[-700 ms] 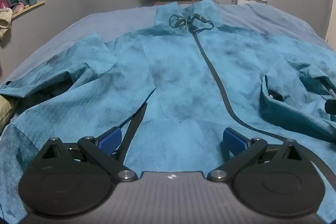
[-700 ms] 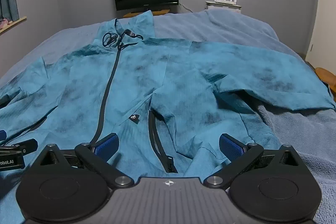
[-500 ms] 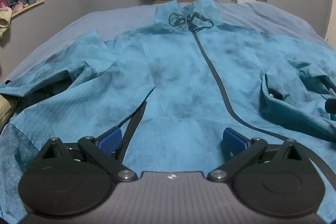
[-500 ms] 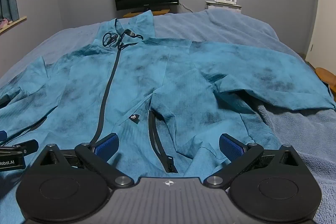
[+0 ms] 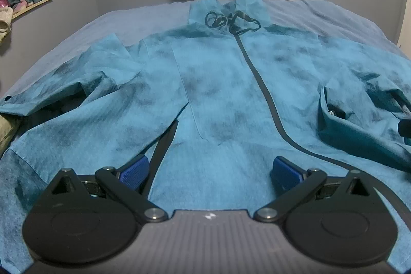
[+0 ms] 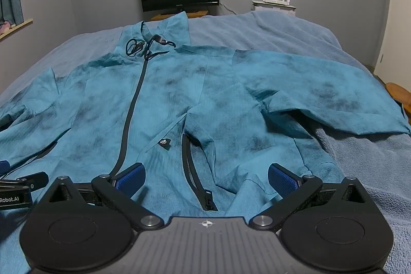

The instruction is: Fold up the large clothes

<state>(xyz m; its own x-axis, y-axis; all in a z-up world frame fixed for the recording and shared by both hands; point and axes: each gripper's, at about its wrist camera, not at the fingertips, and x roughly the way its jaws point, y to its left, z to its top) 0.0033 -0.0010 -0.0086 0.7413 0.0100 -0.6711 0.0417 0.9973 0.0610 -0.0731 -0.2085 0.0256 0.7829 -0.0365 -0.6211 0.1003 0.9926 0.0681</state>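
Both tongs: I have the left gripper (image 5: 209, 171) and the right gripper (image 6: 206, 177) spread as wide as they go, nothing between the blue pads, each hovering low over the hem end of the garment.
Jacket: the teal jacket (image 5: 218, 99) lies front-up and spread flat on the bed (image 6: 269, 32), collar at the far end, hem nearest me. I read that layout as the set-up for folding, not yet begun.
Why I hover here: I judge the near hem is the natural first pinch for a lengthwise fold, one gripper on each side of the zip.
Zip: a dark, narrow zip line (image 6: 133, 104) runs from collar to hem, closed as far as I can see, keeping the two fronts aligned.
Sleeves: the right sleeve (image 6: 334, 99) stretches out sideways over the blanket; the left sleeve (image 5: 64, 89) is rumpled and bunched, so it probably needs smoothing.
Fabric: thin, matte, mottled teal with darker blotches; creases sharply, so likely light and slippery to pinch.
Drawcord: a black cord (image 5: 231, 21) sits coiled at the collar.
Pocket: a slanted zip pocket (image 6: 195, 179) lies just ahead of the right gripper.
Bedding: soft, fuzzy grey-blue cover.
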